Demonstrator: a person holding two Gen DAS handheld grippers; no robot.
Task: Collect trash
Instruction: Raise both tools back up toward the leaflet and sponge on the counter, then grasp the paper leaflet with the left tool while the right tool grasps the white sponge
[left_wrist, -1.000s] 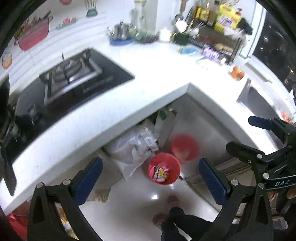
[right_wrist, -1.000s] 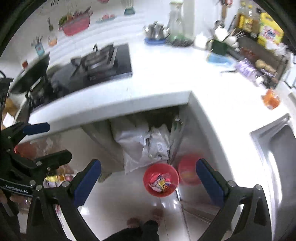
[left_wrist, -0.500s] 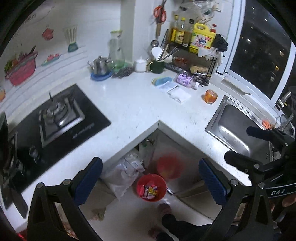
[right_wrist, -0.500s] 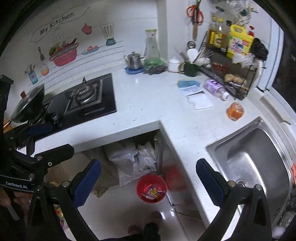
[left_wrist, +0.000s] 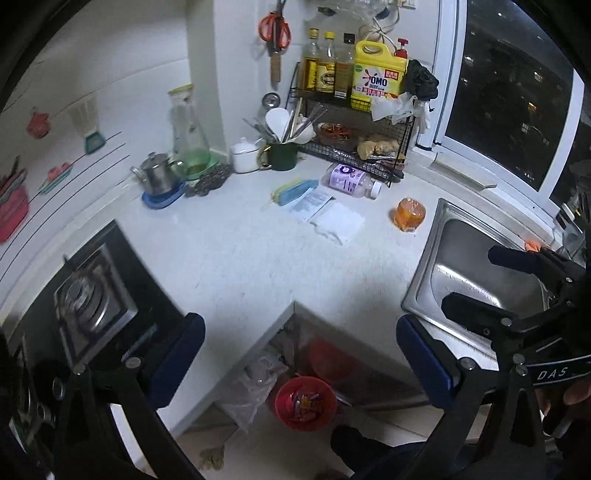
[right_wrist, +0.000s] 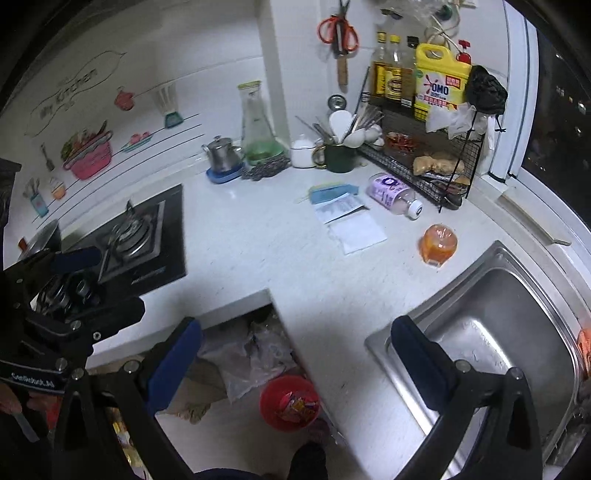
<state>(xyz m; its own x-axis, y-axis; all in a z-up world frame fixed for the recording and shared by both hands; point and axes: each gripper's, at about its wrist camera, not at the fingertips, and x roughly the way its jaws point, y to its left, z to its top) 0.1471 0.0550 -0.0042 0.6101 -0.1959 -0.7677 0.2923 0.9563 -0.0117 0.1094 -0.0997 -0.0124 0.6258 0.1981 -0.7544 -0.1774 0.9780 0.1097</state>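
White stone counter (left_wrist: 236, 258) carries five loose bits of trash near the wire rack (left_wrist: 354, 147): one blue-yellow wrapper (left_wrist: 293, 192), two flat white papers (left_wrist: 327, 212), one lilac bottle (left_wrist: 349, 181) lying on its side, cap toward the sink (left_wrist: 476, 273), and one orange packet (left_wrist: 410, 214) just beside the sink's rim. One red bin (left_wrist: 304, 402) sits on the floor below, perhaps half full. Left gripper (left_wrist: 299, 354) and right gripper (right_wrist: 295, 350) both hang wide apart, empty, over the counter's inner corner.
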